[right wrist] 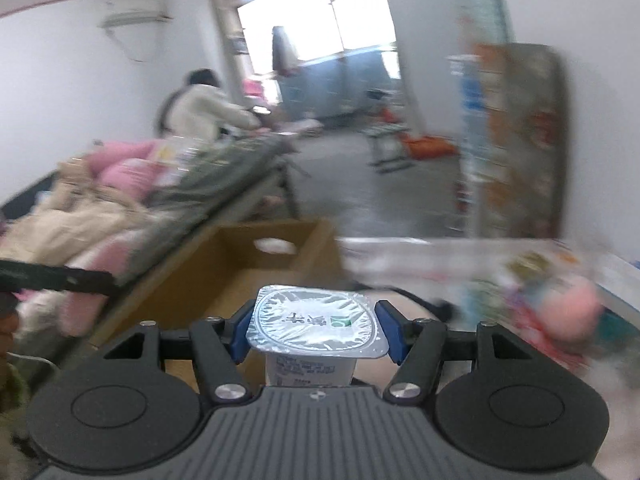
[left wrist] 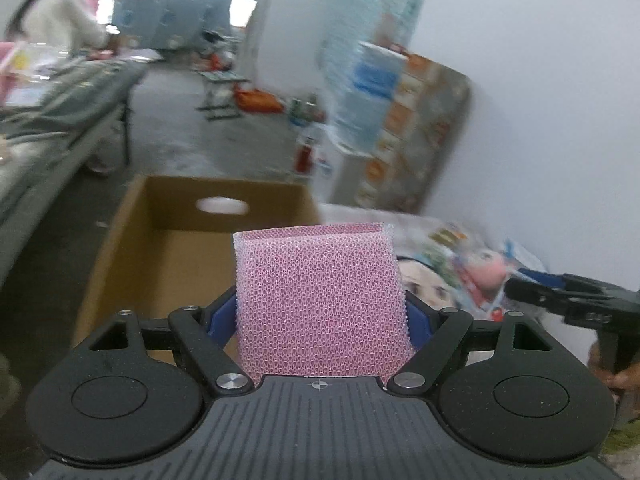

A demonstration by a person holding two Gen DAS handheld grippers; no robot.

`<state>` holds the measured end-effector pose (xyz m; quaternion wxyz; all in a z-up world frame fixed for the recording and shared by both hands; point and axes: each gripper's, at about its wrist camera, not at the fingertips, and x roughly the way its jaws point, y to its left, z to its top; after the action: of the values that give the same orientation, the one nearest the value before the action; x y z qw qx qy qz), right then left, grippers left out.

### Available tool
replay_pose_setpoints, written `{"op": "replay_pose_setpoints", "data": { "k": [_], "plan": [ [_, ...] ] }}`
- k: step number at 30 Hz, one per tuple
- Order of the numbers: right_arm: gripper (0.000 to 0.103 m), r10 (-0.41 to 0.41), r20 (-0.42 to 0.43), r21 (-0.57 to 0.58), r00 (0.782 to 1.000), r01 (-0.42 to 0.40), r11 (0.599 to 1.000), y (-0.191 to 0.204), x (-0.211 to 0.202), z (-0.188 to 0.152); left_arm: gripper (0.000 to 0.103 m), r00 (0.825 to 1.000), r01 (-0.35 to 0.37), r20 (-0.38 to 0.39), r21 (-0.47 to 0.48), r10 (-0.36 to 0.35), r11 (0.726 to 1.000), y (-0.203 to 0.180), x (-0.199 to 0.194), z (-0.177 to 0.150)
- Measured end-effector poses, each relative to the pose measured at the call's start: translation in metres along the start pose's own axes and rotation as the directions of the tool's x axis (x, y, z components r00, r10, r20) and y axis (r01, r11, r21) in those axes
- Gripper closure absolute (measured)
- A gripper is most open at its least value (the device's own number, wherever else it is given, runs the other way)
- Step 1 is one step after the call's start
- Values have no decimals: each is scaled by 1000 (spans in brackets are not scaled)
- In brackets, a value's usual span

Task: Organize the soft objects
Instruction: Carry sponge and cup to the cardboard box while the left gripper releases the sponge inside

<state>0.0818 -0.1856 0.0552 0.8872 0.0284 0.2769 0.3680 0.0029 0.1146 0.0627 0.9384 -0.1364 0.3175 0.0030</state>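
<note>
The left gripper pinches a pink sponge and the right gripper pinches a foil-lidded cup, the open cardboard box lying just beyond and left of both.

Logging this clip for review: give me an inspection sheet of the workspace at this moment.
Surface: printed cloth with cartoon pictures, blurred.
Job's things: pink sponge; sealed foil-lidded cup; open cardboard box, inside looks empty.
Clutter: pink plush toy on the cloth.
Grippers: left gripper clamps the sponge; right gripper clamps the cup.
Cables: nothing seen.
Surroundings: cluttered bed, person in a white top, bright window.
</note>
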Motion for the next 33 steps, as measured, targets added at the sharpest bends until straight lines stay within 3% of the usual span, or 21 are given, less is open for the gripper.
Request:
{"op": "replay_pose_setpoints", "data": {
  "k": [5, 10, 16, 22, 33],
  "plan": [
    [51, 133, -17, -35, 991, -134, 990, 51, 58, 40, 22, 994, -108, 23, -36, 109, 993, 39, -2, 16],
    [51, 181, -90, -28, 979, -184, 982, 84, 138, 65, 22, 988, -155, -18, -89, 154, 984, 75, 27, 34],
    [51, 144, -146, 1, 979, -146, 989, 96, 218, 75, 22, 968, -232, -118, -77, 222, 970, 110, 92, 55],
    [51, 76, -187, 5, 979, -76, 997, 89, 283, 79, 22, 935, -300, -192, 19, 298, 954, 122, 156, 70],
    [51, 40, -202, 1, 979, -41, 999, 71, 328, 76, 18, 877, -392, -223, 178, 425, 902, 127, 240, 78]
  ]
}}
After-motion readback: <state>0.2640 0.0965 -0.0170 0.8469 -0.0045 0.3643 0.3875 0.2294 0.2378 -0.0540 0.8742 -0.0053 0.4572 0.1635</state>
